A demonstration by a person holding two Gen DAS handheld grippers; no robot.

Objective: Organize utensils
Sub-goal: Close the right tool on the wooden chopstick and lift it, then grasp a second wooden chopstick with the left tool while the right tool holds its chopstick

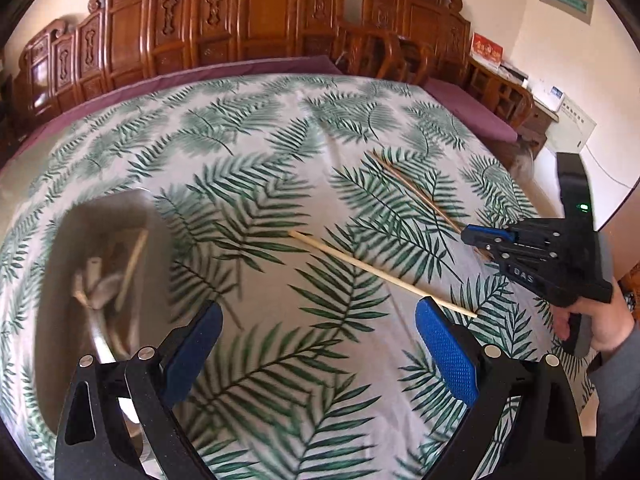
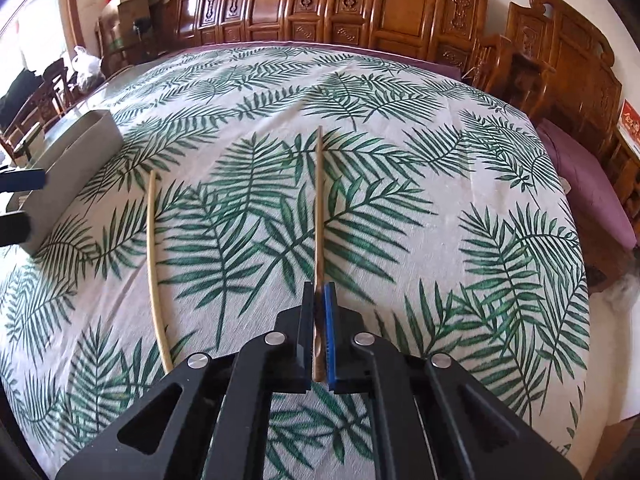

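My right gripper (image 2: 319,300) is shut on a brown wooden chopstick (image 2: 319,200) that points forward over the leaf-print tablecloth; it shows from the left wrist view (image 1: 466,236) with the brown chopstick (image 1: 416,190). A pale chopstick (image 2: 153,264) lies loose on the cloth to its left, also in the left wrist view (image 1: 380,274). My left gripper (image 1: 318,320) is open and empty just short of the pale chopstick's near end. A grey utensil box (image 1: 80,280) at the left holds several utensils.
The grey box (image 2: 76,152) sits at the table's left edge in the right wrist view. Carved wooden screens (image 2: 360,4) and chairs (image 1: 376,56) ring the far side of the table (image 1: 240,120).
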